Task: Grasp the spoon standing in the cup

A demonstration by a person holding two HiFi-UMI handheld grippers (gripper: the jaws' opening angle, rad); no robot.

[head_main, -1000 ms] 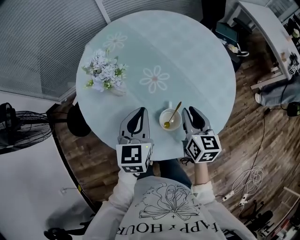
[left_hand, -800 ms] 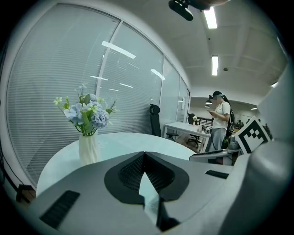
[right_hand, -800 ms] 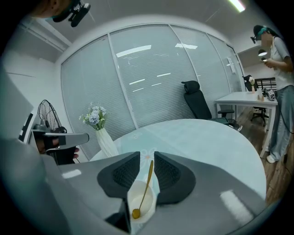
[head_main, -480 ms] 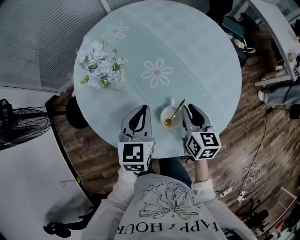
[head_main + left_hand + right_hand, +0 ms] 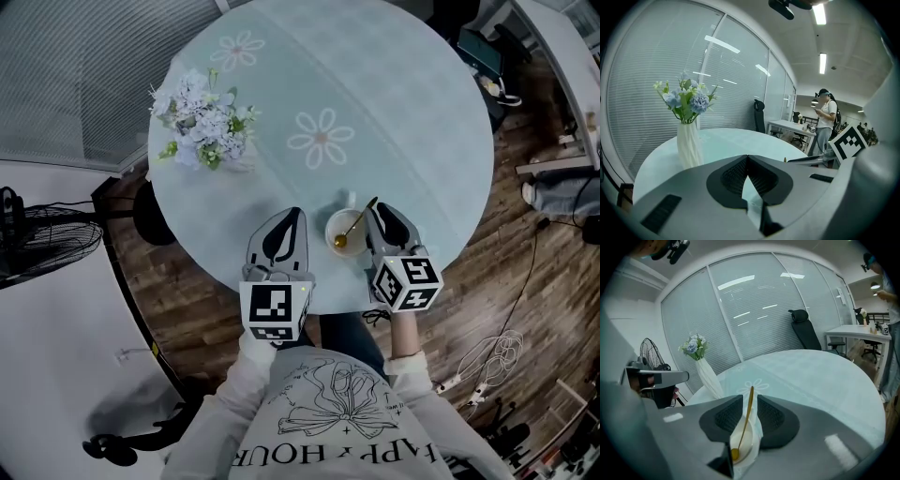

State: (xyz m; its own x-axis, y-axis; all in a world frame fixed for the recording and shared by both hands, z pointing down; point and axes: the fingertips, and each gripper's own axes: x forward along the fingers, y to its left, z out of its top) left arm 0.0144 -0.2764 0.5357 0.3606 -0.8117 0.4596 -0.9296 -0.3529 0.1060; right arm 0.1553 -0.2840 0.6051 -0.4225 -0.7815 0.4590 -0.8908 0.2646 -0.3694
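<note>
A white cup (image 5: 343,229) stands near the front edge of the round pale table (image 5: 403,141), with a gold spoon (image 5: 356,223) leaning in it, handle up and to the right. My right gripper (image 5: 374,212) is just right of the cup, close to the handle's tip. In the right gripper view the spoon (image 5: 746,418) rises in the narrow gap of my right gripper (image 5: 750,397), whose jaws stand apart and do not press it; the cup (image 5: 743,439) shows below. My left gripper (image 5: 294,214) lies left of the cup, and its tips (image 5: 747,157) meet on nothing.
A white vase of blue and white flowers (image 5: 202,122) stands at the table's far left, and the vase (image 5: 689,145) also shows in the left gripper view. A fan (image 5: 37,244) and cables (image 5: 492,361) are on the wood floor. A person (image 5: 827,117) stands at desks beyond the table.
My right gripper has edged in toward the cup until the spoon's handle tip lines up with its jaws. The left gripper has kept its place beside the cup.
</note>
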